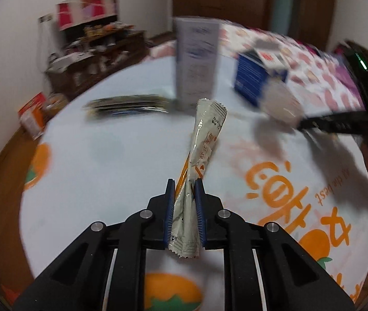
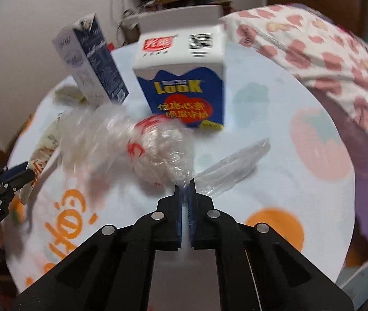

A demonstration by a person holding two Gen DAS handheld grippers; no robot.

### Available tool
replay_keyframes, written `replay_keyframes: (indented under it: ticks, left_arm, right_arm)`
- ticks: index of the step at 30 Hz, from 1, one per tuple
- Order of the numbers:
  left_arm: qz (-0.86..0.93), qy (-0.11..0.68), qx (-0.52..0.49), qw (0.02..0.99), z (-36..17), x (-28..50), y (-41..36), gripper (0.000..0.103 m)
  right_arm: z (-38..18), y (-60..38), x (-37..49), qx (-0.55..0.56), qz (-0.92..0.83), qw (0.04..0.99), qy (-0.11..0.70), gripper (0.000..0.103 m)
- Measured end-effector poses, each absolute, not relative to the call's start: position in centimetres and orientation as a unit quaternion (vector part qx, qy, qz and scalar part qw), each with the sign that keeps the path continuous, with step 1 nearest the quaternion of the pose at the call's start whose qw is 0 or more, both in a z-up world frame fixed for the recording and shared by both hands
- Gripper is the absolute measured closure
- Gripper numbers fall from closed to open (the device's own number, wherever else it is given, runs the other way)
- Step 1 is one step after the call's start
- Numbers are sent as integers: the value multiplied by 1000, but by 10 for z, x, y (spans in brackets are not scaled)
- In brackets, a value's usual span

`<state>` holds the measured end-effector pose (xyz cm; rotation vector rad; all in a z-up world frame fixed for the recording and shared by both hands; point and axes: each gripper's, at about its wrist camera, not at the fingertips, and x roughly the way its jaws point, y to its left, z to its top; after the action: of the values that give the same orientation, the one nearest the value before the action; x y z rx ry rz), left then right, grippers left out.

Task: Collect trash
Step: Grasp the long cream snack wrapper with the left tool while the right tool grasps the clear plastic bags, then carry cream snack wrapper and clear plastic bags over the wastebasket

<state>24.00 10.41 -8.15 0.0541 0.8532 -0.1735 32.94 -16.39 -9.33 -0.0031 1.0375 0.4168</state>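
Observation:
My left gripper (image 1: 184, 185) is shut on a long grey-and-orange snack wrapper (image 1: 201, 153) and holds it above the round table (image 1: 111, 155). My right gripper (image 2: 185, 190) is shut on the edge of a clear plastic bag (image 2: 137, 140) with red print, which hangs open to its left. The left gripper with the wrapper (image 2: 39, 155) shows at the left edge of the right wrist view. The right gripper's arm (image 1: 339, 121) and the bag (image 1: 280, 106) show at the right in the left wrist view.
A blue LOOK milk carton (image 2: 184, 83) and a tall pale carton (image 2: 90, 62) stand on the table behind the bag. A dark flat wrapper (image 1: 129, 105) lies at the table's far left. A patterned bedcover (image 2: 326, 59) is at the right, a cluttered shelf (image 1: 93, 51) beyond.

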Motion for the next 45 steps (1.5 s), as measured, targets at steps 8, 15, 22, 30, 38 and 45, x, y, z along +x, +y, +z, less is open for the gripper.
replay_keyframes:
  ticks: [8,15,22,30,38,45]
  left_arm:
    - [-37,399,8,916,-68,222,125,87]
    - [-47,389,15,920,-58,209,105,87]
    - [-64,388,30,919,-54,190,72,87]
    - [-85,374,55,922,-40,175,31,87]
    - [-112,357,82,924,-27,162,-17,87]
    - [-125,357,90,921,-25,156,-46,87]
  right_arm:
    - [-79,-190,260,121,134,864,470,99]
    - [-62,-197,197,106,47,897,426,99]
    - [-49,-213,161,88,-4,917,389,99]
    - [-37,-226,130,89,-30,929,359,99]
    - [-31,-247,108,104,-45,932,345,99]
    - [-32,-265,95,116,-69,931,338,99]
